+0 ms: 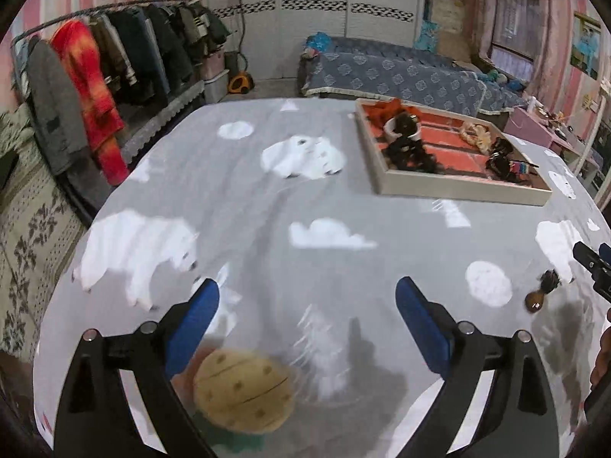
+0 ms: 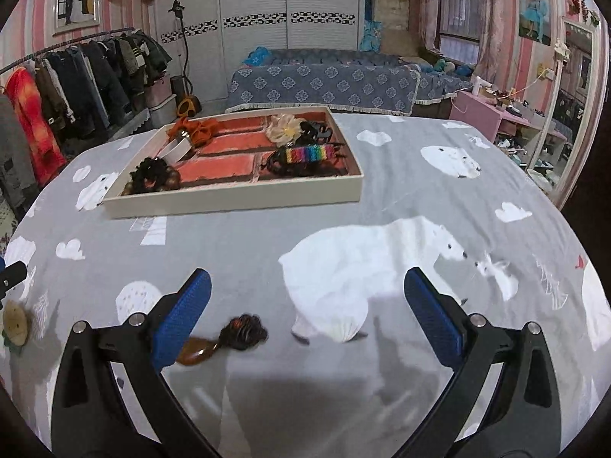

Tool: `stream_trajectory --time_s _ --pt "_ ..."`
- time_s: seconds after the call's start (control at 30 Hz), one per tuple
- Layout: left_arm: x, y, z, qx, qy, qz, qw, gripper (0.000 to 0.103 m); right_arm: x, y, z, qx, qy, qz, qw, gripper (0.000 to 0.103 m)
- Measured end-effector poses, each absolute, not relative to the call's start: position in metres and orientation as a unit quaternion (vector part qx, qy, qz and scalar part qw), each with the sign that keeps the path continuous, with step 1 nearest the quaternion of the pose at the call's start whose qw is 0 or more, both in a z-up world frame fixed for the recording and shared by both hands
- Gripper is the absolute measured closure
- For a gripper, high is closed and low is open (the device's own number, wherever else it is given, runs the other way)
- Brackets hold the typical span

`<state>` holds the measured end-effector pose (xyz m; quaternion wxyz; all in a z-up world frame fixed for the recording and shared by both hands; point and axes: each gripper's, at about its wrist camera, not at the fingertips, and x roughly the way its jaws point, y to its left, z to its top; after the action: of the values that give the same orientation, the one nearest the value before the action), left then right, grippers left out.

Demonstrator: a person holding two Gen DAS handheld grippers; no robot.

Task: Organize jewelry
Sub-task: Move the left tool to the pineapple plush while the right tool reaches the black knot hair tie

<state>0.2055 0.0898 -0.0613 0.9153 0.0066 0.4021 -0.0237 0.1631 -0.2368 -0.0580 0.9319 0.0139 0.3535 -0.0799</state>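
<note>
A cream tray (image 1: 454, 191) with an orange lining stands on the bear-print cloth and holds several hair pieces; it also shows in the right wrist view (image 2: 236, 200). My left gripper (image 1: 307, 313) is open and empty, just above a tan button-like flower clip (image 1: 242, 391) lying near its left finger. My right gripper (image 2: 307, 305) is open and empty; a brown hair clip with a dark pom (image 2: 225, 337) lies on the cloth beside its left finger. That brown clip also shows in the left wrist view (image 1: 542, 290). The tan clip shows at the right wrist view's left edge (image 2: 15, 322).
The grey cloth (image 2: 382, 175) covers a rounded table. A clothes rack (image 1: 114, 49) stands to the left, a blue-covered bed (image 1: 401, 72) lies behind the table, and a mirror (image 2: 573, 107) and pink shelf stand to the right.
</note>
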Motion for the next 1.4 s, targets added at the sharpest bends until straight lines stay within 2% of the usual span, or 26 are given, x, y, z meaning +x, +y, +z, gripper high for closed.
stream_trajectory --time_s 0.43,0.6,0.87,1.03,1.17,1.33,1.37,1.4 --pt "0.166 0.094 -0.091 0.063 0.403 -0.035 0.912 0.011 0.155 -0.225 -0.08 0.013 0.376 -0.071 0.924 0.005" --pt "0.164 0.106 -0.093 0.05 0.406 -0.03 0.912 0.011 0.158 -0.217 -0.085 -0.011 0.38 -0.069 0.922 0.005" --pt "0.165 0.122 -0.097 0.031 0.414 -0.013 0.91 0.011 0.167 -0.216 -0.094 -0.016 0.401 -0.062 0.914 0.024" --pt "0.166 0.126 -0.101 0.026 0.419 -0.017 0.908 0.011 0.171 -0.219 -0.096 -0.003 0.407 -0.058 0.912 0.032" --pt "0.168 0.125 -0.101 0.033 0.419 -0.015 0.907 0.011 0.173 -0.215 -0.096 -0.007 0.409 -0.05 0.911 0.045" --pt "0.172 0.127 -0.102 0.034 0.423 -0.019 0.905 0.012 0.175 -0.209 -0.098 -0.021 0.416 -0.045 0.908 0.051" --pt "0.174 0.128 -0.103 0.03 0.426 -0.02 0.904 0.013 0.176 -0.208 -0.099 -0.021 0.418 -0.044 0.907 0.053" --pt "0.175 0.13 -0.104 0.024 0.43 -0.023 0.902 0.019 0.176 -0.208 -0.099 -0.021 0.418 -0.043 0.907 0.053"
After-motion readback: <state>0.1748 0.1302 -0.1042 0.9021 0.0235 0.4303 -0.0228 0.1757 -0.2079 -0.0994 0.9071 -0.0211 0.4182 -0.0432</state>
